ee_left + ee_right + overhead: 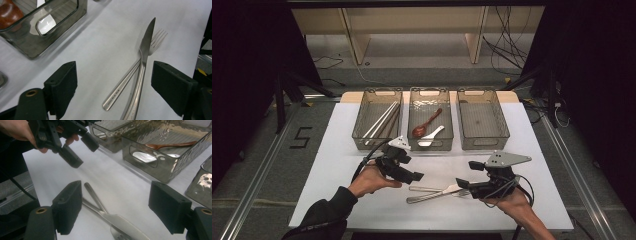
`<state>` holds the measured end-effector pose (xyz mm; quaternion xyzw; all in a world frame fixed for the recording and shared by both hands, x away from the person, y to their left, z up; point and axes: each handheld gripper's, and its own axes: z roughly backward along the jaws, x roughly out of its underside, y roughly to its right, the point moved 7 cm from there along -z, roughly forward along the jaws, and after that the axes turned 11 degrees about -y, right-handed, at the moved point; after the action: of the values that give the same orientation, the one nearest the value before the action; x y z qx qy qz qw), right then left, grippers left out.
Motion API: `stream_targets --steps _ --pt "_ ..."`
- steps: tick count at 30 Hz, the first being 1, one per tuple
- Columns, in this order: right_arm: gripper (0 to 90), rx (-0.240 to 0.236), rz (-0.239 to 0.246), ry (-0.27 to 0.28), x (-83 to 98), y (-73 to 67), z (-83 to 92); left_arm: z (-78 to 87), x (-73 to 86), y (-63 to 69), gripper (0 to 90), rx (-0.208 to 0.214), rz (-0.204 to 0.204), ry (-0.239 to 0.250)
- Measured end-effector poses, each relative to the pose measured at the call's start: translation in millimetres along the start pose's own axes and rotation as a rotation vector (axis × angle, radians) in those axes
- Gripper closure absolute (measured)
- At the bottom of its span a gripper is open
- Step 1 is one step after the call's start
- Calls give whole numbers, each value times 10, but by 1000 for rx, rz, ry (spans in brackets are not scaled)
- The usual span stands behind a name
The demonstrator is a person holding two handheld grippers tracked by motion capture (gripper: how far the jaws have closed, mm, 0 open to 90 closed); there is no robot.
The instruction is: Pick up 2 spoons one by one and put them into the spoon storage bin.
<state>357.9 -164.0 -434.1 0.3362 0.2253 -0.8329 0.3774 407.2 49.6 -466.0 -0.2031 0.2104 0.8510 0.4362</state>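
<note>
Knife (432, 196) & fork (438, 189) lie crossed, lower centre, so both grippers close in: left (418, 177) & right (463, 183) spread wide, nothing pinched.

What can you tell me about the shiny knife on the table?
The knife is silvery metal, one piece, with a pointed blade and a long slim handle. It lies flat on the white table, crossing over a fork and touching it. It sits in front of the open jaws of both grippers; nothing grips it.
</note>
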Motion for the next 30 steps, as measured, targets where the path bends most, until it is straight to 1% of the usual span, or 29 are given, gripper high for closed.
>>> stream_targets --steps 5,8,12,18,24,27,28,29,30 --pt "277 1 1 0 1 1 -2 -6 30 47 186 -5 -17 -12" --pt "277 0 0 -1 3 2 -5 -12 43 78 183 -5 -17 -14" --pt "277 -1 -1 0 2 1 -4 -23 68 118 183 -19 -42 -32" --pt "277 -2 0 -2 6 8 -6 -34 119 158 183 -37 -68 -53" --pt "277 -3 -7 -3 16 27 -1 -33 160 204 183 -38 -77 -58" --pt "277 -2 -4 -2 17 30 5 -40 196 230 182 -33 -94 -77" --pt "277 -2 -5 -1 16 31 4 -43 208 240 182 -32 -93 -79" --pt "277 -3 -6 -2 17 31 3 -48 218 248 182 -33 -93 -79" --pt "277 -3 -6 -3 17 28 3 -46 234 246 182 -40 -104 -88"
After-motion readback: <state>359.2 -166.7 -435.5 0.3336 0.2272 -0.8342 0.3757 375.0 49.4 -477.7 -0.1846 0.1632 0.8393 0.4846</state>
